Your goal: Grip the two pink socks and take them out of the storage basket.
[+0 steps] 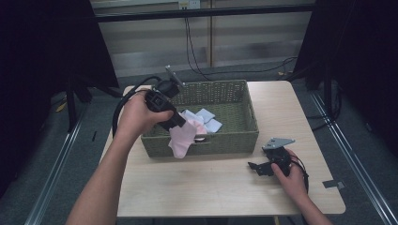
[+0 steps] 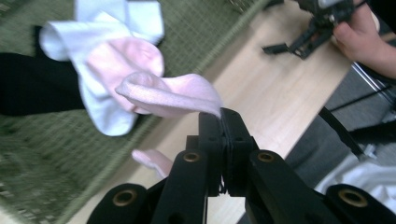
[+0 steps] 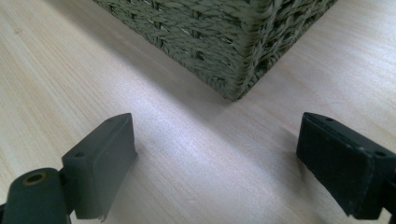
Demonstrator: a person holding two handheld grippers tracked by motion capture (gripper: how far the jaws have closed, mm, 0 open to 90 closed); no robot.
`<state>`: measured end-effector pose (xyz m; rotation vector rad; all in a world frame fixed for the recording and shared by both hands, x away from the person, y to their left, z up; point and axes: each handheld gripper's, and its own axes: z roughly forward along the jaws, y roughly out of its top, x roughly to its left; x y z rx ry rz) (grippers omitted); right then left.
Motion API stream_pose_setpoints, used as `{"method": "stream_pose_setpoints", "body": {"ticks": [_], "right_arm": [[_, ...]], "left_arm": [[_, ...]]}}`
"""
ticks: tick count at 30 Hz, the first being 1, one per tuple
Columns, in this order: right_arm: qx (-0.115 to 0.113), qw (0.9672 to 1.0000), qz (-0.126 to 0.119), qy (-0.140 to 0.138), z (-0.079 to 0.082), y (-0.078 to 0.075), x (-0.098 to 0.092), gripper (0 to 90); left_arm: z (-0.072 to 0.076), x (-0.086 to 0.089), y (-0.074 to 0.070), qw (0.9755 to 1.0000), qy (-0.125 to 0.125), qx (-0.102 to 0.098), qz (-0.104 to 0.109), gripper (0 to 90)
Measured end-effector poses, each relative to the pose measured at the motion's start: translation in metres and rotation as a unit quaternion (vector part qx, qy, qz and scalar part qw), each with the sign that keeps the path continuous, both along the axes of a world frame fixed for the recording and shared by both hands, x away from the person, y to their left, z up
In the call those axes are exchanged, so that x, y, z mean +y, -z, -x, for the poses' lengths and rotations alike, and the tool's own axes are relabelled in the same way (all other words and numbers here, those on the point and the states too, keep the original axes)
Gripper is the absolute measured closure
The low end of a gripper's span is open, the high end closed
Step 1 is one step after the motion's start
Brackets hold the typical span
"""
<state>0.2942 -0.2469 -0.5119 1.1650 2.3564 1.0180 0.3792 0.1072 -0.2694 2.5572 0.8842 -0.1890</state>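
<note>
Looking down from the high view, the left claw (image 1: 180, 123) was clenched on a pink sock (image 1: 182, 136), which hung over the near wall of the green woven basket (image 1: 244, 110), partly inside and partly outside. More pale socks (image 1: 205, 119) lay in the basket. The right claw (image 1: 257, 168) rested on the table (image 1: 211, 187), well apart from the sock.

In the left gripper view, the jaws were pinched together on only the edge of the pink sock (image 2: 173, 93), above the white socks (image 2: 100, 42). With so thin a hold, the sock could slip free, or drag on the basket rim (image 2: 205, 51) and fall outside.

In the right gripper view, the jaws stood wide and released, with nothing between them, facing the basket corner (image 3: 238, 60) across bare table (image 3: 187, 154).
</note>
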Motion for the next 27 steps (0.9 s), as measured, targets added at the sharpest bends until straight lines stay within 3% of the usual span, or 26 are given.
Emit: {"method": "stream_pose_setpoints", "body": {"ticks": [3,7,15,18,20,24,27], "right_arm": [[0.001,1.0,-0.001,0.0,0.0,0.0,0.0,11.0],[0.0,1.0,-0.001,0.0,0.0,0.0,0.0,11.0],[0.0,1.0,-0.001,0.0,0.0,0.0,0.0,11.0],[0.0,1.0,0.0,0.0,0.0,0.0,0.0,11.0],[0.0,1.0,-0.001,0.0,0.0,0.0,0.0,11.0],[0.0,1.0,0.0,0.0,0.0,0.0,0.0,11.0],[0.001,1.0,0.0,0.0,0.0,0.0,0.0,11.0]], "left_arm": [[0.004,-0.004,0.009,0.9998,0.013,0.013,-0.004,88.1],[0.009,-0.007,0.017,0.9996,0.021,0.016,-0.005,87.3],[0.013,-0.009,0.034,0.9994,0.027,0.02,-0.004,77.0],[0.014,-0.011,0.04,0.9991,0.029,0.03,-0.012,73.9],[0.013,-0.011,0.042,0.9991,0.031,0.022,-0.018,71.2],[0.002,-0.009,0.049,0.9998,0.009,0.003,-0.017,58.9],[-0.006,-0.009,0.055,0.9998,-0.005,-0.001,-0.018,57.0]]}}
